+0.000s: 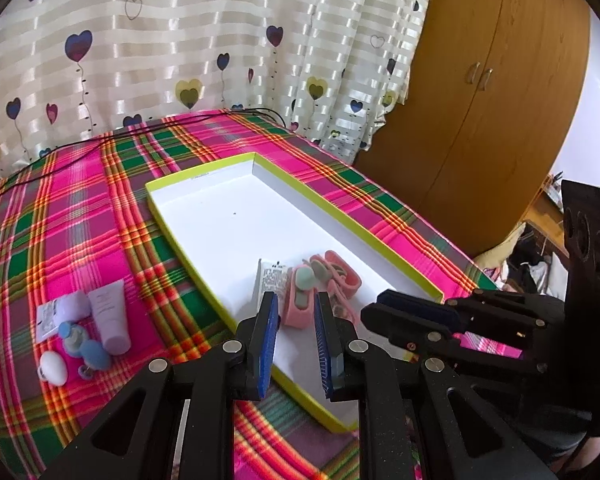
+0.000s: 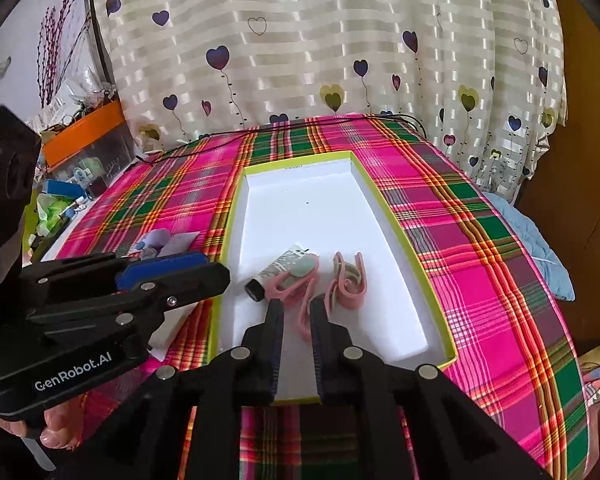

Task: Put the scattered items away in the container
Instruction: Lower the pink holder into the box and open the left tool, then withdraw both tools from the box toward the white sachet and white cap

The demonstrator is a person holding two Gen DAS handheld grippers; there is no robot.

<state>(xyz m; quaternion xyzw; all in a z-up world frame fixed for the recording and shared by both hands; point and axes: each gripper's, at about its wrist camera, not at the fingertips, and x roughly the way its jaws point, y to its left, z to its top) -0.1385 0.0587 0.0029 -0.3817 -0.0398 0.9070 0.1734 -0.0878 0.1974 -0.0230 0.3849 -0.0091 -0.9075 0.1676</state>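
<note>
Both tools are hanging part open and empty: left tool (image 1: pixel 297 322), right tool (image 2: pixel 296 322), over the tray (image 2: pixel 400 216) holding pink clips (image 2: pixel 350 280).

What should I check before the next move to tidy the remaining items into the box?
1. Left claw empty, pads apart: ok.
2. Right claw has let go, nothing pinched: ok; its jaws have just been opening.
3. Pink items and small tube lie inside the box: ok.
4. All items tidied: not ok; purple tube, blue pieces and white round piece remain on the plaid cloth.
5. Free space in box: ok.
</note>
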